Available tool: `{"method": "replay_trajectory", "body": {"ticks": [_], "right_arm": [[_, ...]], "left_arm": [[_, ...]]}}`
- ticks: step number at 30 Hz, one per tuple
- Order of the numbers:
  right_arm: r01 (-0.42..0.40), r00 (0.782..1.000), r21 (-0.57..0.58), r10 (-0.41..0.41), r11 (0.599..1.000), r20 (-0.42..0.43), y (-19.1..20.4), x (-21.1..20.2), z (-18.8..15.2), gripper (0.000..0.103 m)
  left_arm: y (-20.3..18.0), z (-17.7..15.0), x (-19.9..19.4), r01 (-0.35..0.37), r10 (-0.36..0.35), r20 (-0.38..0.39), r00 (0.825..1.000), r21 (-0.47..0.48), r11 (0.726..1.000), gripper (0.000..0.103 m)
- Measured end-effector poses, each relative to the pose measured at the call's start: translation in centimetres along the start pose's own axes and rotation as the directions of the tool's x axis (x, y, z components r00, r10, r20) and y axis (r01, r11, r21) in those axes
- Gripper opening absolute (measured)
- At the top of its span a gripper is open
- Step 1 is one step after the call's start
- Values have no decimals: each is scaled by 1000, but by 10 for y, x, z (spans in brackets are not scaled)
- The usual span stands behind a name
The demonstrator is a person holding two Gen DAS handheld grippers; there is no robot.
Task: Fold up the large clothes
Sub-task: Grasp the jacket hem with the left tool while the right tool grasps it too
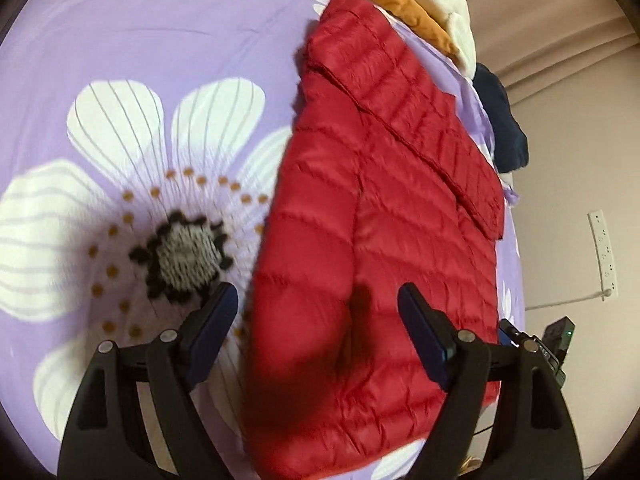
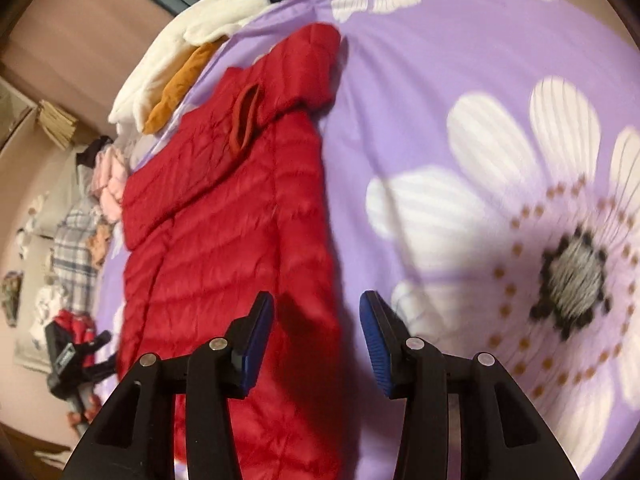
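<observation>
While both of my tongs hang over the bed, the red quilted puffer jacket (image 1: pixel 380 220) lies folded lengthwise on the lilac bedsheet printed with big white flowers (image 1: pixel 100 60), a sleeve laid across its upper half. In the left wrist view the jacket runs from twelve o'clock down to six, filling the middle and right of the picture. My left gripper (image 1: pixel 318 332) is released, its dark blue pads spread wide: one pad sits over the sheet at seven o'clock, the other over the jacket at five, and nothing is pinched between them. In the right wrist view my right gripper (image 2: pixel 316 340) is also released, jaws parted less widely, straddling the jacket's edge at six o'clock without pressing on it; the left pad is over red fabric, the right over lilac. A cream fleece garment (image 1: pixel 436 4) with an orange cloth (image 1: pixel 404 12) on it lies beyond the jacket's collar near one o'clock, and a navy garment (image 1: pixel 504 120) lies at the bed's edge at three.
</observation>
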State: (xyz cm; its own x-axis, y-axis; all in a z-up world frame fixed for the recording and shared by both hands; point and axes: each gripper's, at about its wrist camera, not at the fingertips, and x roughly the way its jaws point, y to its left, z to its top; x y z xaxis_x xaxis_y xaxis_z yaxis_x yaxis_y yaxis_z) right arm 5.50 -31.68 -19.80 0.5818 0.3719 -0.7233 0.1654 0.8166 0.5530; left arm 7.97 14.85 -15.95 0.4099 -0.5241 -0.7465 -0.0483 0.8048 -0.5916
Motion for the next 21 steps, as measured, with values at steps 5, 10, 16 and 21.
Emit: {"method": "replay_trajectory", "body": {"ticks": [5,10,16,21], "right_arm": [[-55,998,-1,54,999,-37,6,6,-16,47],[-153,985,47,156,987,-69,2,6,-32,49],[-268,955,124,280,955,-93,-3,5,-50,49],[-267,957,117,278,957,-84,-2,3,-50,49]], "left_arm": [[7,-19,-1,92,-93,-20,995,-48,995,82],[6,-36,-6,122,-124,-34,992,-50,991,82],[2,-55,-4,159,-162,-71,984,-51,986,82],[-2,-60,-5,140,-142,-64,988,-40,989,81]]}}
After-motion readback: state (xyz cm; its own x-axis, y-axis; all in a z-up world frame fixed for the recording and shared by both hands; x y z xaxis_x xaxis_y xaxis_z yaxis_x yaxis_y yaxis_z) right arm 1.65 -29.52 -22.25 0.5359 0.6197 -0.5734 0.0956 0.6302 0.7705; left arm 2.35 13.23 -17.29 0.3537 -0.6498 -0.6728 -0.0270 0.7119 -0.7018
